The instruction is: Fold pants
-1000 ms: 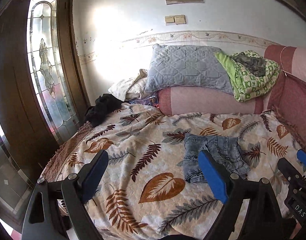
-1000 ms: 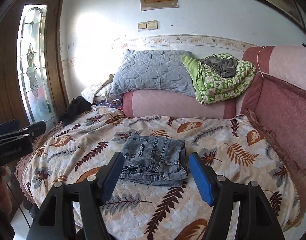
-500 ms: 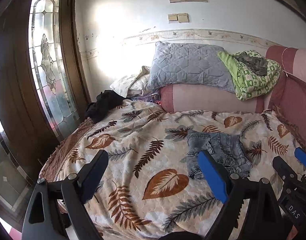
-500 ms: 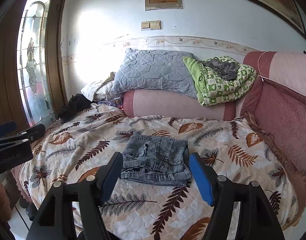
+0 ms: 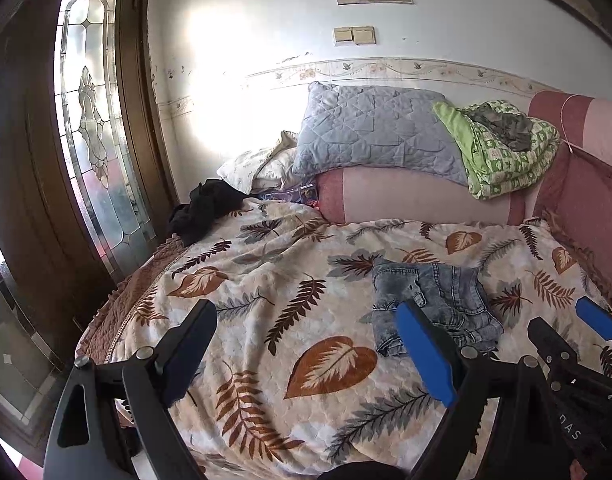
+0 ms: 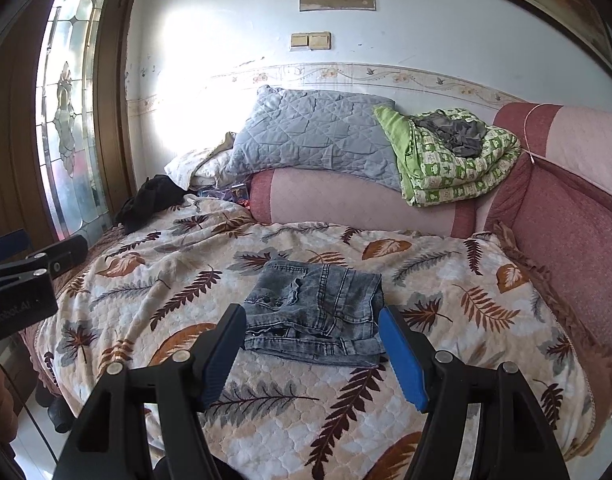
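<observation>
Grey-blue denim pants lie folded into a compact block on the leaf-print bedspread; in the left wrist view the same pants lie right of centre. My right gripper hovers open just in front of the pants, its blue pads apart and nothing between them. My left gripper stands open over the bare bedspread, left of the pants. Each gripper shows at the edge of the other's view: the right gripper low at the right, the left gripper at the left.
A grey quilted pillow and a green patterned blanket rest on the pink sofa back. A black garment lies at the bed's far left corner. A stained-glass door stands to the left.
Both views have pulled back slightly from the bed, so the pants sit a little farther from the fingers. Both grippers stay open and the pants have not moved.
</observation>
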